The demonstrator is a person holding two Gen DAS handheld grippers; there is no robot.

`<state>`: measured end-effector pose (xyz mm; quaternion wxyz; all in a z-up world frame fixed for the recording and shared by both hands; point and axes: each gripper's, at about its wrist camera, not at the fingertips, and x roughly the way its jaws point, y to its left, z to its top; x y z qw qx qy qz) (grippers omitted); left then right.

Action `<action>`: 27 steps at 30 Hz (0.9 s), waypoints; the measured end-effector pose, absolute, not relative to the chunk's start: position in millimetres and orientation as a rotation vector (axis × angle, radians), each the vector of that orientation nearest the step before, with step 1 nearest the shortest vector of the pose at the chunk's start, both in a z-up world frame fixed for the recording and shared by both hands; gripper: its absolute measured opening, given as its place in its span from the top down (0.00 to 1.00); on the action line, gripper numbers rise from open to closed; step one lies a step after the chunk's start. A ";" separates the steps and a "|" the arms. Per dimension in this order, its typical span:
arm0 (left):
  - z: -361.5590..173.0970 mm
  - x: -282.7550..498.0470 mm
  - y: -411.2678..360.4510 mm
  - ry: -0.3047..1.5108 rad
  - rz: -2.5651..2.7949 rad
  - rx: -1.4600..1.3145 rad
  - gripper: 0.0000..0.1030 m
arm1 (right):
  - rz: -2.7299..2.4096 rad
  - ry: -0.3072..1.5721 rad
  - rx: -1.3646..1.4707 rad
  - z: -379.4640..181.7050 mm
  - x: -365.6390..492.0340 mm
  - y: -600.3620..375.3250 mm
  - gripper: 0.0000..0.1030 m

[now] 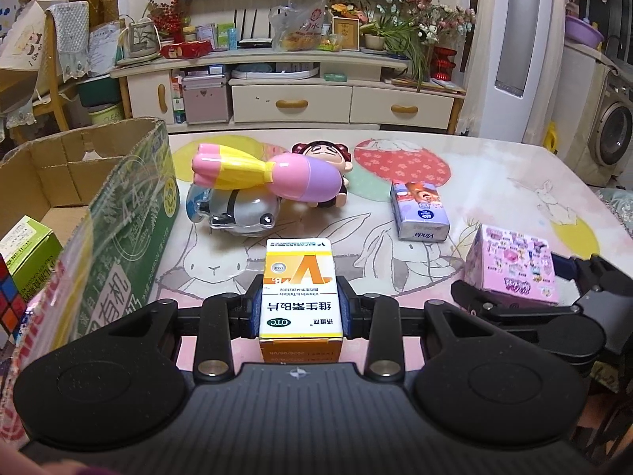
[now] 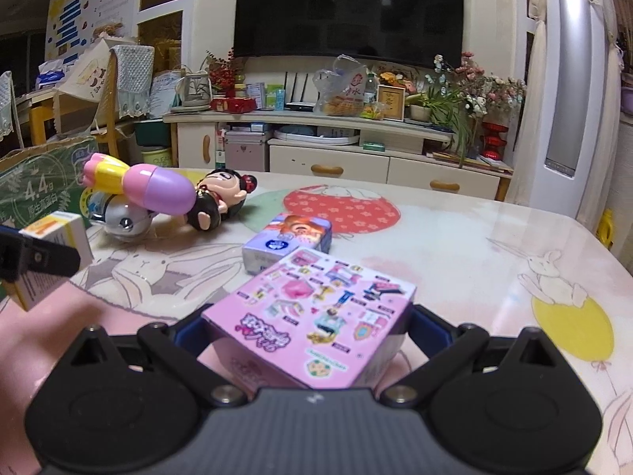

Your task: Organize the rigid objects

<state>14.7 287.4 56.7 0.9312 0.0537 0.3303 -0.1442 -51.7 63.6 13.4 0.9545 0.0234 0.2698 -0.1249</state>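
My left gripper (image 1: 299, 308) is shut on an orange and white vitamin box (image 1: 299, 289), held above the table's near edge; it also shows in the right wrist view (image 2: 55, 253). My right gripper (image 2: 312, 324) is shut on a pink toy box (image 2: 312, 316), also visible in the left wrist view (image 1: 514, 267). An open cardboard box (image 1: 130, 213) stands at the left, holding a green box (image 1: 27, 247) and a Rubik's cube (image 1: 10, 297). A pink, yellow and purple toy (image 1: 269, 174), a silver dolphin toy (image 1: 241, 209), a doll (image 1: 328, 158) and a tissue pack (image 1: 419, 211) lie on the table.
The table (image 1: 514, 182) has a rabbit-print cover. Behind it stand a TV cabinet (image 1: 292, 91) with clutter and plants, a chair (image 1: 51, 79) at the left, and a washing machine (image 1: 609, 134) at the right.
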 end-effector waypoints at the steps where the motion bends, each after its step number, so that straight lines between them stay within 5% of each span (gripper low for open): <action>1: 58.0 13.7 288.3 0.674 -0.296 0.108 0.59 | -0.255 0.552 0.057 13.1 -52.7 64.3 0.03; 27: 94.8 6.8 312.9 0.606 -0.330 0.051 0.59 | -0.221 0.560 0.027 59.7 -71.8 116.8 0.03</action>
